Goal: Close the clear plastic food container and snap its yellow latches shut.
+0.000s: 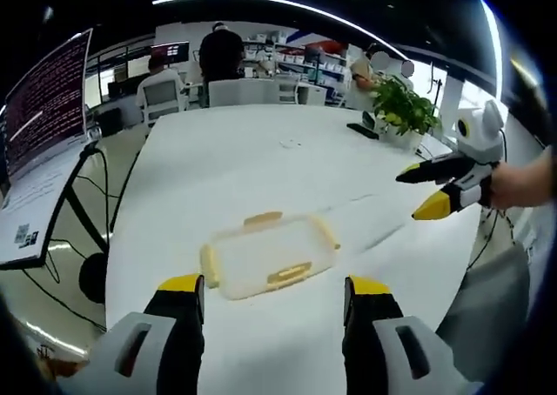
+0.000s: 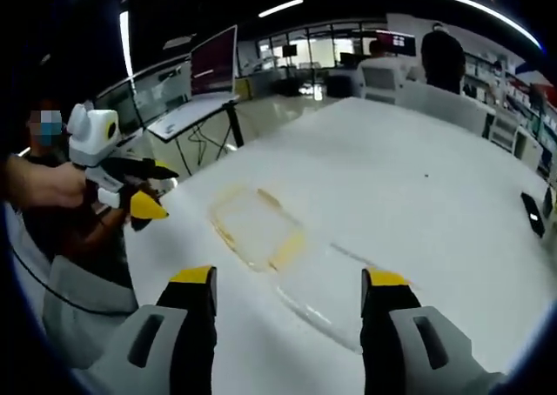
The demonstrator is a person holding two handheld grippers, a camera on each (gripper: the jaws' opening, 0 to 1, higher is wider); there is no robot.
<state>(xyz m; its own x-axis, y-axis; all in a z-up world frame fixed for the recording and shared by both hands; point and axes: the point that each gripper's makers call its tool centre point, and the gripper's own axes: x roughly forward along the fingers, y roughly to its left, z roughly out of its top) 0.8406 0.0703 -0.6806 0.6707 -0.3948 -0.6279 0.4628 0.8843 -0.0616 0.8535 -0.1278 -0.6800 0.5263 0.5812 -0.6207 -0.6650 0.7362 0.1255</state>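
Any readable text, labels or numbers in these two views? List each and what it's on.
None legible.
Monitor at the table's left: rows of text, too small to read.
Sheet below the monitor: a small QR-like code, blurred.
Clear container with yellow latches: no label visible.

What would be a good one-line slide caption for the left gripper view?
Two open claws frame a clear food container with yellow latches on a white table, while another claw hovers at right.

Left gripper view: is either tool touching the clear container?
No. Both tools hang apart from the clear container, which lies alone on the white table.
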